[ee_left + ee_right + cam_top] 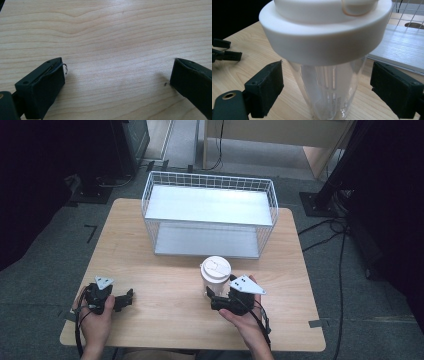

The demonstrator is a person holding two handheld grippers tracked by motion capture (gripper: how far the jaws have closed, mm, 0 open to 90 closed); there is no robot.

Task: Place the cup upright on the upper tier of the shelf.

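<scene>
There the clear cup (327, 95) with its white lid (324, 32) stood upright between the right gripper's (325, 87) parted jaws, untouched; the left gripper (117, 82) gaped wide over the table (112, 37).

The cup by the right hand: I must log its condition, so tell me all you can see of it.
The cup is a clear plastic tumbler with a thick white lid that has a raised centre. It looks empty and stands upright on the wooden table, in front of the white wire basket. The right gripper has a jaw on each side of it, with a gap at both; nothing but the table touches it.
</scene>
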